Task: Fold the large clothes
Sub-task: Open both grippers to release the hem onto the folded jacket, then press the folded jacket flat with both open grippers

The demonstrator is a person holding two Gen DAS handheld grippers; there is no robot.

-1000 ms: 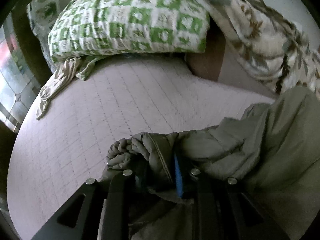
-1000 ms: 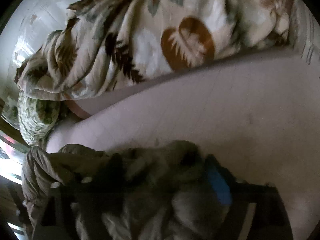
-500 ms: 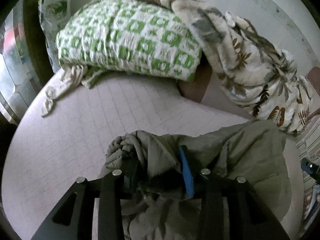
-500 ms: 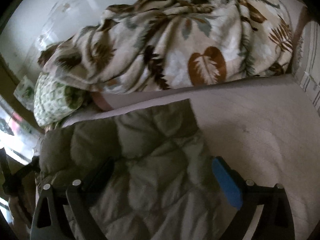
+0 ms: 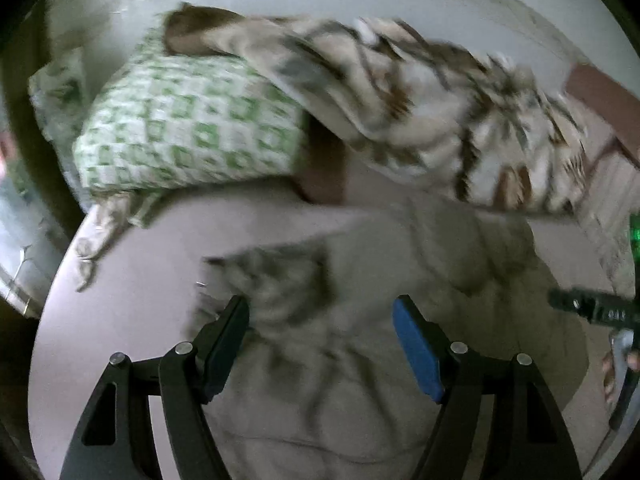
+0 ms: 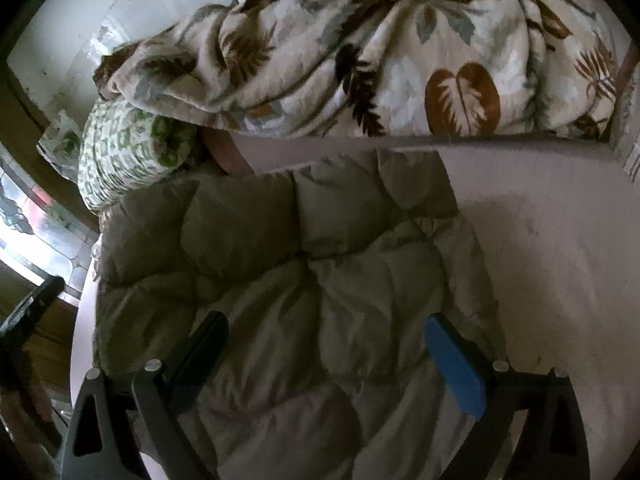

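Observation:
An olive-grey quilted jacket (image 6: 320, 272) lies folded on the pale pink bed sheet (image 6: 560, 260). In the left wrist view the same jacket (image 5: 380, 320) is blurred and spreads below my left gripper (image 5: 320, 316), whose jaws are opening wide, with no cloth pinched between the pads. My right gripper (image 6: 326, 328) hangs open above the jacket, its black finger (image 6: 200, 344) and blue pad (image 6: 456, 364) well apart and off the fabric. The right gripper's tip (image 5: 592, 308) shows at the right edge of the left wrist view.
A green-and-white checked pillow (image 5: 192, 136) lies at the bed's head, with a leaf-printed blanket (image 6: 380, 52) bunched against the wall behind the jacket. A small beige cloth (image 5: 96, 236) lies by the bed's left edge. A window (image 6: 32, 232) is at the left.
Both grippers let go of the bunched jacket and opened. They rose and pulled back, so the jacket now lies spread flat below them.

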